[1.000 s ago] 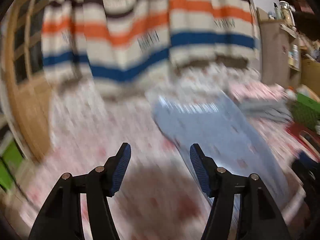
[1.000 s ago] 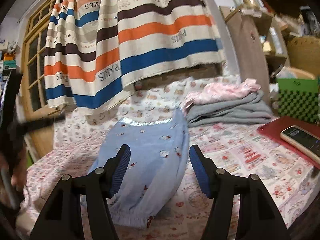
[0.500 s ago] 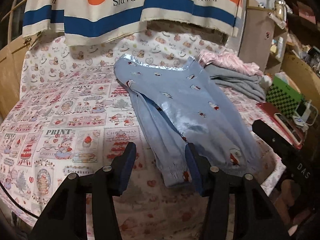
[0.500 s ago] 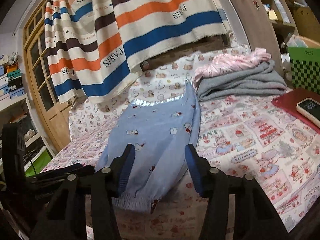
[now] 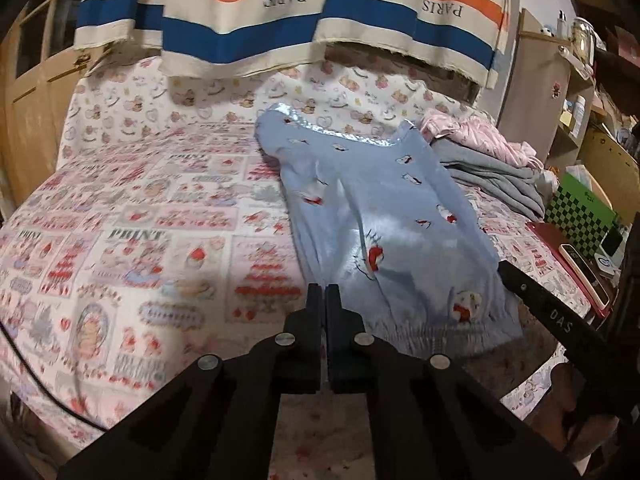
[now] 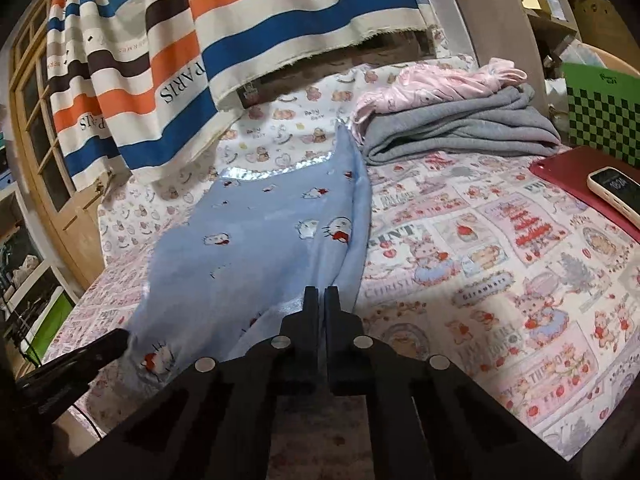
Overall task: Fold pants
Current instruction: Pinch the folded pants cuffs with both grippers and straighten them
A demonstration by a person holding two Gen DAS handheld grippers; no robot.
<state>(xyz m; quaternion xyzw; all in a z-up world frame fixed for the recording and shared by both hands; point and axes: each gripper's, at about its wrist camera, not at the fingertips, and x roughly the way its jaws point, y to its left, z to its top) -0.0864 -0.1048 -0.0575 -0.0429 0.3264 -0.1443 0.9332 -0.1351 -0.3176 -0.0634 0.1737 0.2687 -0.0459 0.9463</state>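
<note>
A bed covered by a pink-and-white patchwork-print sheet [image 5: 168,240] fills both views, with a cream curtain striped in orange and blue [image 5: 280,20] hanging at its far side and wooden shelving to the right. The light blue cartoon-print pants [image 5: 384,216] lie along the middle of the bed, already doubled leg over leg, the shiny waistband at the far end and the gathered cuffs at the near edge.

The left gripper [image 5: 323,294] has just been closing and its jaws now stand pressed together at the left edge of the cuff end. The right gripper [image 6: 321,296] has likewise just snapped closed at the right edge of that same end. In each case the fabric sits right at the tips, but whether any cloth is actually pinched I cannot tell.

The likely risk is a shallow or single-layer pinch: lifting towards the waistband could then leave the lower leg behind and spoil the fold. Slippery fabric could also slide free mid-lift. A folded grey garment under crumpled pink cloth [image 6: 460,128] touches the waistband's right corner, so a skewed carry could land the cuffs on that pile. The white phone [image 6: 614,192] on a red pad lies well apart.
</note>
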